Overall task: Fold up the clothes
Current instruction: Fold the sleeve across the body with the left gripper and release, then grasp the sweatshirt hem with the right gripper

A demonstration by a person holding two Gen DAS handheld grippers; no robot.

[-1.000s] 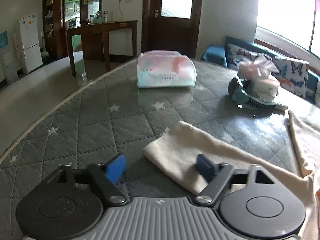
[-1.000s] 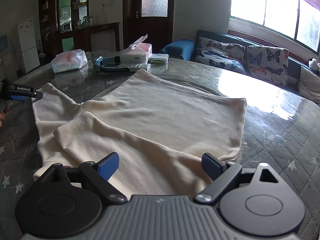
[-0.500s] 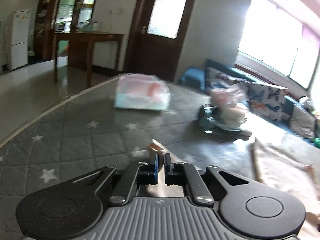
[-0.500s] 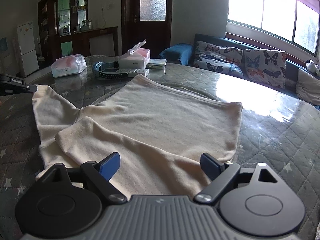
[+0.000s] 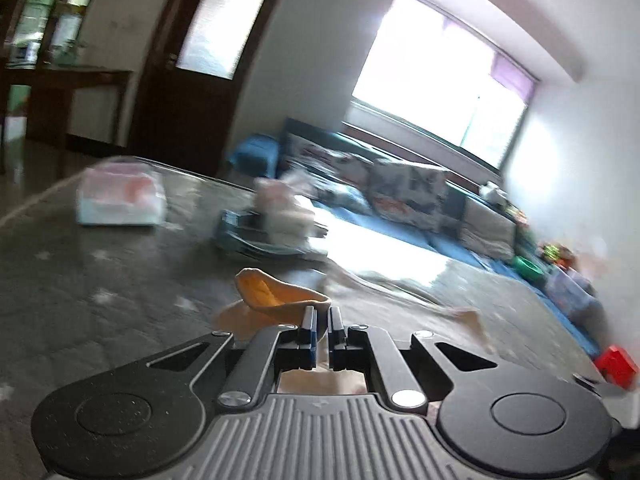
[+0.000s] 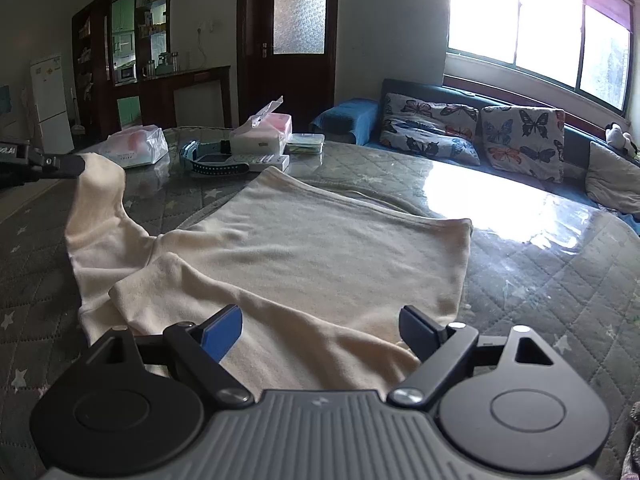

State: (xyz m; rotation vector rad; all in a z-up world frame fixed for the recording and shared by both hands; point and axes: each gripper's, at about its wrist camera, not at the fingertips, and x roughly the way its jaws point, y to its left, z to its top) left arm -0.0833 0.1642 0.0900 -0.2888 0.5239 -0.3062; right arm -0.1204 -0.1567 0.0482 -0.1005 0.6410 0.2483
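The left gripper (image 5: pixel 319 322), closed on the sleeve (image 6: pixel 98 188) at nine o'clock, may lose it; the right gripper (image 6: pixel 320 330) is wide open, empty.

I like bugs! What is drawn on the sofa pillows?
Colourful butterflies on pale pillows, clearest in the right wrist view.

The left hand-held gripper (image 5: pixel 319 317) was tilted and raised off the table, its jaws pinched tight on a sleeve cuff (image 5: pixel 276 294). The right hand-held gripper (image 6: pixel 322 330) sat low and level, jaws spread wide apart, nothing between them.
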